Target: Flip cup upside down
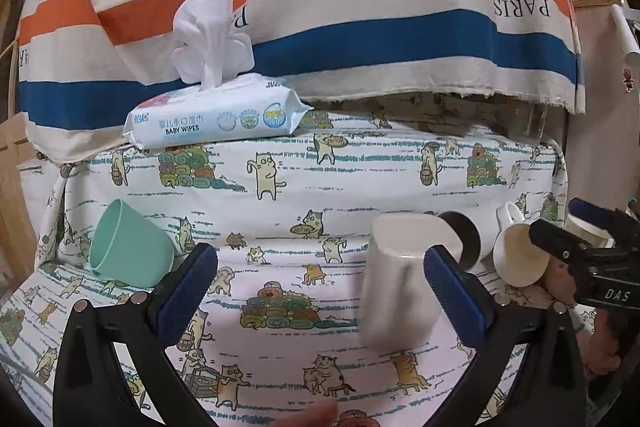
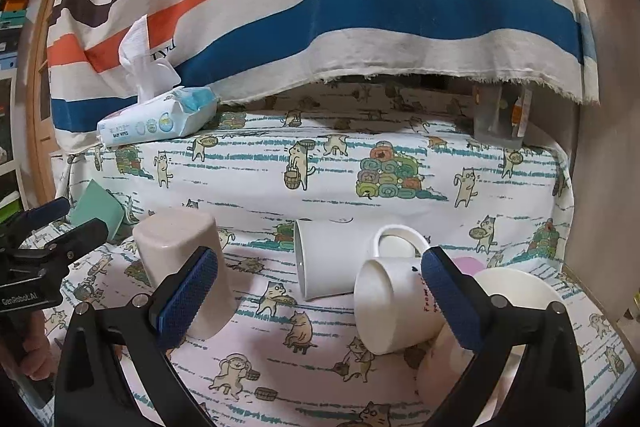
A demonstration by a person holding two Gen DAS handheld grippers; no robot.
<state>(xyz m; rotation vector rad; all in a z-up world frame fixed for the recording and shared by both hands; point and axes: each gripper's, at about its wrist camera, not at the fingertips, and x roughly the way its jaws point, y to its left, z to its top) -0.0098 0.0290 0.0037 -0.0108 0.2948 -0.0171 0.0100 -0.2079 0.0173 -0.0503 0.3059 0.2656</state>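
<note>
While both tools hang wide open holding nothing, the cat-print cloth [image 2: 260, 187] carries everything. Striped fabric [image 2: 360, 7] drapes at 12 o'clock. Wipes pack [image 1: 212, 115] sits at 10. The beige cup [image 1: 400, 283] already stands mouth-down, just inside the left gripper [image 1: 320, 287] right finger; blurred, can't tell if it's settled. Green cup [image 1: 128, 247] tipped at 9. In front of the right gripper [image 2: 320, 291]: white mug [image 2: 396, 307] on its side, another cup [image 2: 332, 259] lying behind it. Likely next target is that mug: pinch its wall, not the handle, rotate slowly. Pale bowl [image 2: 516, 291] at 3 partly hidden; pink thing behind finger unclear.
</note>
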